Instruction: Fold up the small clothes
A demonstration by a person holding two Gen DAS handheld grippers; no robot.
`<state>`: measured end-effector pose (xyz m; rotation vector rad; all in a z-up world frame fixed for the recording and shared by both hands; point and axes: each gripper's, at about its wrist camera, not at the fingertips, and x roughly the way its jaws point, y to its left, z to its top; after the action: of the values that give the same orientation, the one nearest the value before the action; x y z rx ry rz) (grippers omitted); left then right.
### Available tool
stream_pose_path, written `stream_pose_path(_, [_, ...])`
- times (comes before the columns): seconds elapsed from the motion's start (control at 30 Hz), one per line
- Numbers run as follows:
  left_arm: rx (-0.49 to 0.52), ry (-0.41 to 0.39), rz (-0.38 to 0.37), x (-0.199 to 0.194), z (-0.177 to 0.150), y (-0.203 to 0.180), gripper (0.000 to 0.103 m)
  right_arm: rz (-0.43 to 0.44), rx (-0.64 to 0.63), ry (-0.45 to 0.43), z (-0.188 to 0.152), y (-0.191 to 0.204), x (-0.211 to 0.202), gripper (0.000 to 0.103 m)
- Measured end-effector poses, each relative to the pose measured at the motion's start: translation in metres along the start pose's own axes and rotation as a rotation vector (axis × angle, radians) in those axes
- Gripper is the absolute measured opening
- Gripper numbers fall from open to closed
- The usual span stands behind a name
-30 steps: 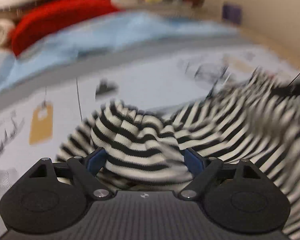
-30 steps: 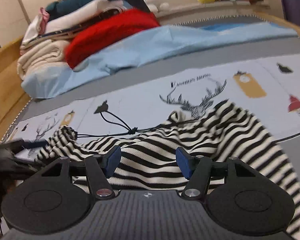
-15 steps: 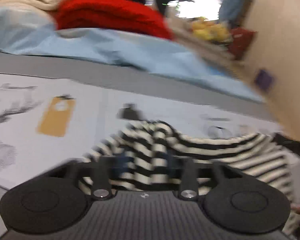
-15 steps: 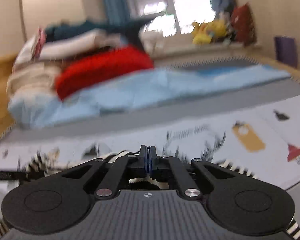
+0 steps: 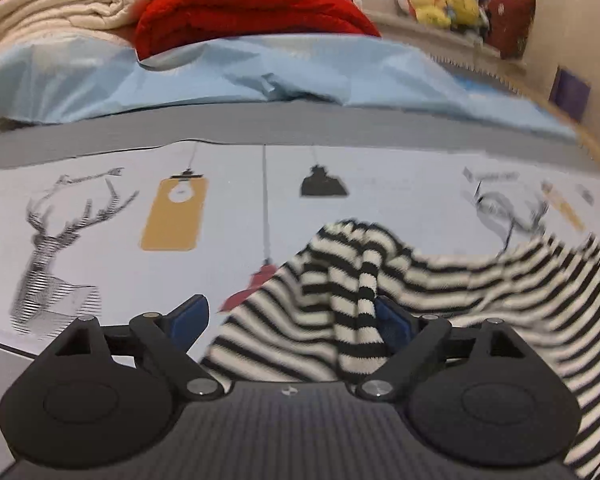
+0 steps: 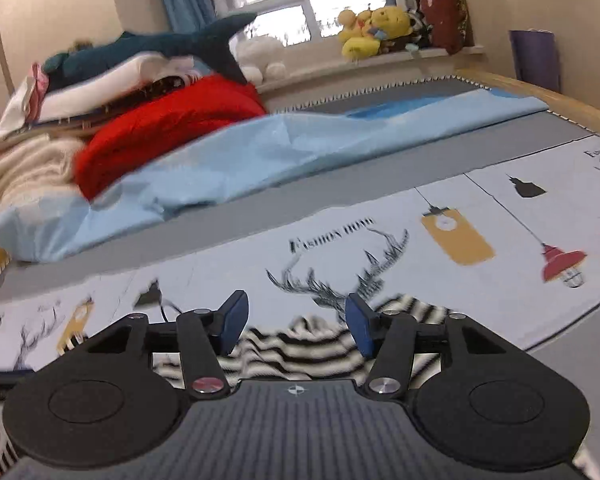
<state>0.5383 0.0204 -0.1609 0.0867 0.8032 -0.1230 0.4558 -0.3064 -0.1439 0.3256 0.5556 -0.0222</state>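
A black-and-white striped garment [image 5: 340, 280] lies rumpled on the printed bed cover [image 5: 100, 272]. In the left wrist view a raised fold of it stands between the fingers of my left gripper [image 5: 291, 319], leaning on the right blue pad [image 5: 392, 322]; the left pad is bare. Those jaws are opening and stand wide. In the right wrist view my right gripper [image 6: 297, 323] hovers over the garment [image 6: 300, 344], its jaws opening. The cloth lies low between the fingers and neither pad presses on it.
A crumpled light blue sheet [image 6: 260, 148] crosses the bed beyond a grey strip. Behind it are a red cushion [image 5: 252, 12], folded cream blankets [image 5: 52, 12] and a shark plush [image 6: 172, 44]. Soft toys [image 6: 376, 28] sit on the sill. A wooden bed edge [image 6: 540, 92] runs along the right.
The left jaws narrowed on the striped fold, then spread wide, and the view rolled. The right jaws went from open to shut and are open again, with the view tilted up.
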Motion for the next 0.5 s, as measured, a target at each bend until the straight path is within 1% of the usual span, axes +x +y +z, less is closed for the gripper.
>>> stream_pose_path(0.03, [0.026, 0.009, 0.021, 0.000, -0.004, 0.001, 0.092, -0.037, -0.052, 0.041, -0.003, 0.000, 0.001, 0.055])
stream_pose_path(0.1, [0.067, 0.023, 0.064, 0.006, -0.013, 0.004, 0.092, -0.098, -0.141, 0.096, -0.013, -0.003, 0.008, 0.054])
stream_pose_path(0.13, [0.066, 0.035, 0.071, 0.010, -0.018, 0.007, 0.096, -0.135, -0.166, 0.135, -0.022, -0.007, 0.017, 0.054])
stream_pose_path(0.2, [0.048, 0.047, 0.081, 0.018, -0.025, 0.016, 0.103, -0.199, -0.160, 0.208, -0.036, -0.022, 0.040, 0.053])
stream_pose_path(0.23, [0.033, 0.042, 0.087, 0.019, -0.027, 0.021, 0.102, -0.220, -0.140, 0.233, -0.040, -0.031, 0.049, 0.051])
stream_pose_path(0.27, [0.020, 0.041, 0.087, 0.017, -0.026, 0.026, 0.102, -0.223, -0.109, 0.242, -0.041, -0.039, 0.055, 0.049])
stream_pose_path(0.3, [0.002, 0.030, 0.065, 0.012, -0.025, 0.032, 0.102, -0.214, -0.072, 0.229, -0.040, -0.044, 0.054, 0.049])
stream_pose_path(0.33, [-0.030, -0.006, 0.022, 0.002, -0.022, 0.040, 0.102, -0.211, -0.027, 0.209, -0.034, -0.047, 0.050, 0.049])
stream_pose_path(0.37, [-0.053, -0.037, 0.000, -0.006, -0.020, 0.045, 0.102, -0.209, 0.007, 0.171, -0.027, -0.048, 0.043, 0.050])
stream_pose_path(0.4, [-0.065, -0.053, 0.009, -0.010, -0.019, 0.049, 0.103, -0.220, 0.013, 0.112, -0.021, -0.046, 0.035, 0.052])
stream_pose_path(0.43, [-0.060, -0.041, 0.048, -0.008, -0.019, 0.052, 0.103, -0.253, -0.010, 0.070, -0.018, -0.044, 0.031, 0.056])
stream_pose_path(0.47, [-0.037, -0.004, 0.105, -0.001, -0.022, 0.053, 0.103, -0.309, -0.052, 0.046, -0.016, -0.043, 0.030, 0.057])
stream_pose_path(0.5, [-0.014, 0.034, 0.145, 0.008, -0.026, 0.055, 0.103, -0.363, -0.088, 0.055, -0.017, -0.046, 0.034, 0.057])
